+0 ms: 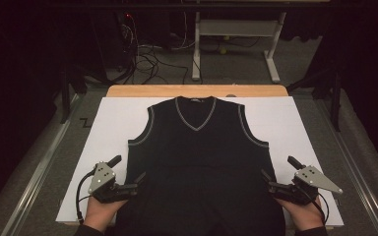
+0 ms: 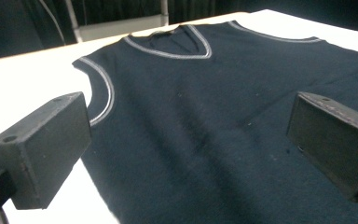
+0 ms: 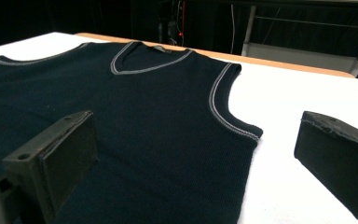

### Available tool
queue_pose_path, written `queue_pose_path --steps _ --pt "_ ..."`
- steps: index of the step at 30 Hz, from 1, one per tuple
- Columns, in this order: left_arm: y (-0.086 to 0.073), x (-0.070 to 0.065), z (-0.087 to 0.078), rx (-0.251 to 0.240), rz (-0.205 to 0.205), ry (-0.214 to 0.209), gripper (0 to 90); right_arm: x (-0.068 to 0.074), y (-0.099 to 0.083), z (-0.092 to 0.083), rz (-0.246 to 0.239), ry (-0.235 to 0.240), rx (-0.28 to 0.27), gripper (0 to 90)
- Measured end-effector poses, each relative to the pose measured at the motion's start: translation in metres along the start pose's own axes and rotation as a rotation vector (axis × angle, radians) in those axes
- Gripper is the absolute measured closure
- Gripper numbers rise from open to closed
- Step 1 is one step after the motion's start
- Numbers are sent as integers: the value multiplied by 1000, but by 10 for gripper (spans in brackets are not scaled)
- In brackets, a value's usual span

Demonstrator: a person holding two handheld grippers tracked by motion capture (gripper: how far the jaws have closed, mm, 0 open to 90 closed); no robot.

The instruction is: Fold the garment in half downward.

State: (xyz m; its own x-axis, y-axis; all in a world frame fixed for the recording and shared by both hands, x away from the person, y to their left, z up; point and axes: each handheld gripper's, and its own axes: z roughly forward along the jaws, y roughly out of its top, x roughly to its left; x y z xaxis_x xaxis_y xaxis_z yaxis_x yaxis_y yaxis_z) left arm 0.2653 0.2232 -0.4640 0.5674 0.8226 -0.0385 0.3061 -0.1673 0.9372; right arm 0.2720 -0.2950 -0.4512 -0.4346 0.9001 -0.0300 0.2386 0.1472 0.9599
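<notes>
A dark navy sleeveless V-neck vest (image 1: 199, 157) with grey trim lies flat on a white sheet (image 1: 290, 123), neck toward the far side. My left gripper (image 1: 128, 169) sits open at the vest's lower left edge, one jaw over the fabric, one over the sheet. At the lower right edge my right gripper (image 1: 278, 169) is open too, straddling the vest's side. In the left gripper view the vest (image 2: 223, 121) spreads between my wide jaws; in the right gripper view the vest (image 3: 135, 121) and its armhole lie ahead. Nothing is gripped.
The white sheet covers a wooden table (image 1: 197, 90). Metal rails (image 1: 44, 167) run along both sides. Beyond the table are floor cables (image 1: 147, 61) and a white desk frame (image 1: 236, 44) in a dark room.
</notes>
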Motion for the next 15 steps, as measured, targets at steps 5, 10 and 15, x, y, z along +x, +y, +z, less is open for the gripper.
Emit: queue_pose_path --steps 5,10,15 --pt "-1 2 2 8 -3 -1 0 -2 -1 0 5 -2 0 0" --pt "-1 4 1 6 -32 -17 0 0 -2 1 -1 5 10 0" --pt "-1 5 2 6 -34 -30 0 0 -2 2 -7 4 13 0"
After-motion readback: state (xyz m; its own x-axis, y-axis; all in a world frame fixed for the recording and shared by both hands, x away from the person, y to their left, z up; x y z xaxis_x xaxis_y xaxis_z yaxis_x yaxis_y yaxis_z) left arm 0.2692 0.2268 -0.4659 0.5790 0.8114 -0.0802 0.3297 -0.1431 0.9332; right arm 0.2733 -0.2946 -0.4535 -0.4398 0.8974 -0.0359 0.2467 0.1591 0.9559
